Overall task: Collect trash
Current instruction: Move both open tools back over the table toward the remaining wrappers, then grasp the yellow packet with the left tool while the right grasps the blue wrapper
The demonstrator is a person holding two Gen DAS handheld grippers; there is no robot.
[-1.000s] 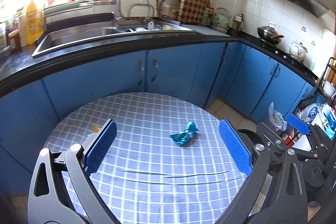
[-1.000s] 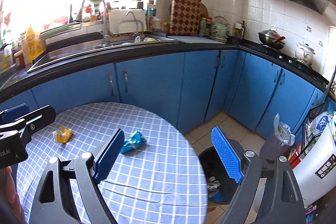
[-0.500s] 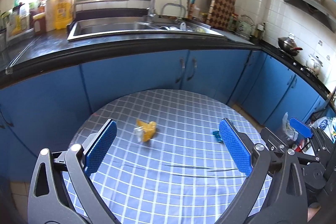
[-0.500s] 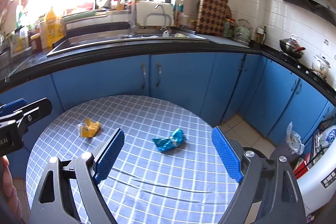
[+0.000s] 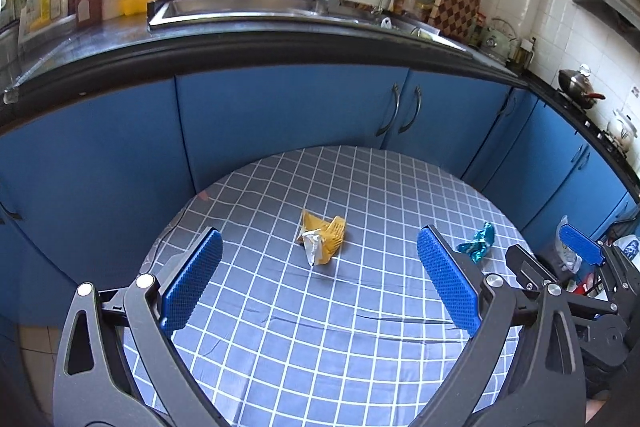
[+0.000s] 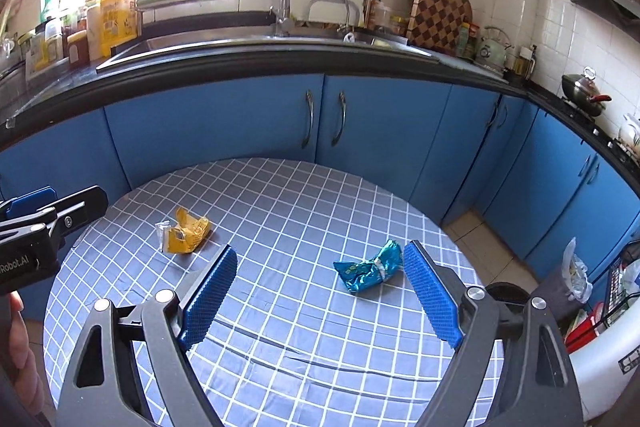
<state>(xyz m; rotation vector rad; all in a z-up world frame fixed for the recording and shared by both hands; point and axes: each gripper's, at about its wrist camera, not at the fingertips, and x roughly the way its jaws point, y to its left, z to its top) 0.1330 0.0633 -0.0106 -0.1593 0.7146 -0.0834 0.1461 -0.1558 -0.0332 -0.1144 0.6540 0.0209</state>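
A crumpled yellow wrapper [image 5: 322, 241] lies near the middle of the round checked table [image 5: 360, 347]. My left gripper [image 5: 320, 283] is open and empty, above the table, with the yellow wrapper centred just beyond its fingertips. A crumpled blue foil wrapper [image 6: 370, 269] lies toward the table's right side. My right gripper [image 6: 318, 293] is open and empty, and the blue wrapper lies between its fingers close to the right pad. The yellow wrapper [image 6: 186, 229] and the left gripper's body [image 6: 36, 239] show at the left of the right wrist view. The blue wrapper [image 5: 478, 245] shows behind the left gripper's right finger.
Blue cabinets [image 6: 280, 119] under a black counter with a sink [image 6: 260, 43] curve behind the table. A dark bin [image 6: 506, 293] stands on the floor at the table's right edge, beside a tied plastic bag [image 6: 574, 273] and clutter.
Both grippers have swung left over the table. The yellow wrapper is now centred before the left gripper and the blue wrapper sits between the right gripper's fingers. Both stayed open.
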